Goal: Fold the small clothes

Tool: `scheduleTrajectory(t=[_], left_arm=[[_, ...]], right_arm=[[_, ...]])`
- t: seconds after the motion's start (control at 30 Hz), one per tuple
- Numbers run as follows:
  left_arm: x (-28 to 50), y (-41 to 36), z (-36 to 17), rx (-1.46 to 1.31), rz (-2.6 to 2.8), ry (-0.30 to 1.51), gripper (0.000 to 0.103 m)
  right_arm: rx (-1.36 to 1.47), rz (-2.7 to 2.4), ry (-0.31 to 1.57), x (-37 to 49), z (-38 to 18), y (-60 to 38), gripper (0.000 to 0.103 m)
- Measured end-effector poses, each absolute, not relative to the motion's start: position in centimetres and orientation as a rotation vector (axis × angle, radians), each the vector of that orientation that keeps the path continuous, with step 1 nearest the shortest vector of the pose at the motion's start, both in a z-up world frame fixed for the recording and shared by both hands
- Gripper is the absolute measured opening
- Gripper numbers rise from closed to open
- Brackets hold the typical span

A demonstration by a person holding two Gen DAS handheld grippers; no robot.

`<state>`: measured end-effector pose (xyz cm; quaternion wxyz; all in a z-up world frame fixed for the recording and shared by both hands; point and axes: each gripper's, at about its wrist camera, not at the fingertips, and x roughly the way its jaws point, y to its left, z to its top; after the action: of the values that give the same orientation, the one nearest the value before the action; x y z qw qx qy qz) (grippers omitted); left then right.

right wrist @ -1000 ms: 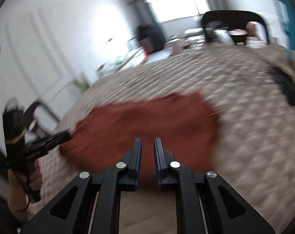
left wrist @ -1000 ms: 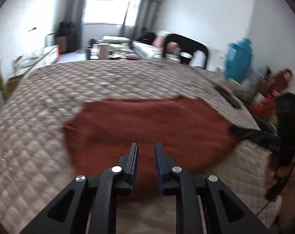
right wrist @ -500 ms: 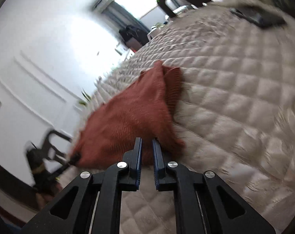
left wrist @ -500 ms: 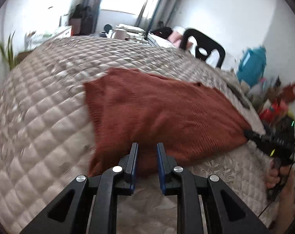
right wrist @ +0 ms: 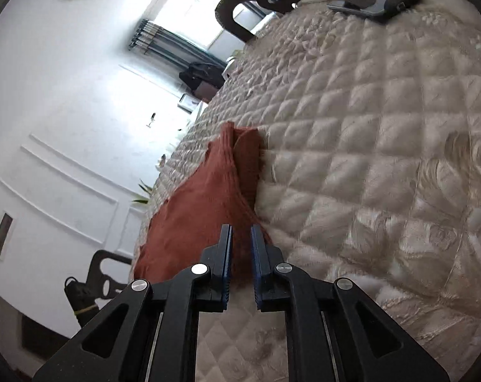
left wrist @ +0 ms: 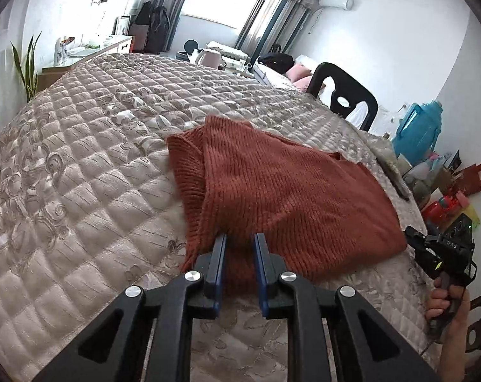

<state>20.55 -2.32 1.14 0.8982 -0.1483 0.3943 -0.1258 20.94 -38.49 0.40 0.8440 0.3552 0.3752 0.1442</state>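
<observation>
In the left wrist view the left gripper [left wrist: 239, 245] pinches the near corner of the sweater [left wrist: 282, 191], which lies on the bed [left wrist: 81, 159] stretching away rightward toward the right gripper [left wrist: 414, 234], while the right wrist view shows those jaws clamped on the opposite near corner.

A rust-red knitted garment [left wrist: 282, 191] lies on the quilted bedspread [left wrist: 81, 191], one side folded over.
</observation>
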Motion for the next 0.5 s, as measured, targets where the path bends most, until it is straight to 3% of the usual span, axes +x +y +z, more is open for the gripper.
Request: scheduleTrajectory(t=[0.27,0.43,0.47,0.5], left_arm=[[23.2,-5.5,4.0,-0.191,-0.255,0.772,0.025],[27.4,-6.7,2.5,-0.118,-0.187,0.798,0.026],[27.8,-6.1,1.7,-0.131,-0.171,0.822,0.025],[27.7,-5.4,1.3,-0.159,-0.184,0.809,0.025]], right_arm=[[0.506,0.295,0.701,23.4,5.2,-33.9,0.014],[0.453,0.311,0.769,27.3,3.6,-31.7,0.014],[0.465,0.268,0.803,28.1,2.5,-32.5,0.014],[0.488,0.241,0.828,28.6,1.5,-33.4,0.005]])
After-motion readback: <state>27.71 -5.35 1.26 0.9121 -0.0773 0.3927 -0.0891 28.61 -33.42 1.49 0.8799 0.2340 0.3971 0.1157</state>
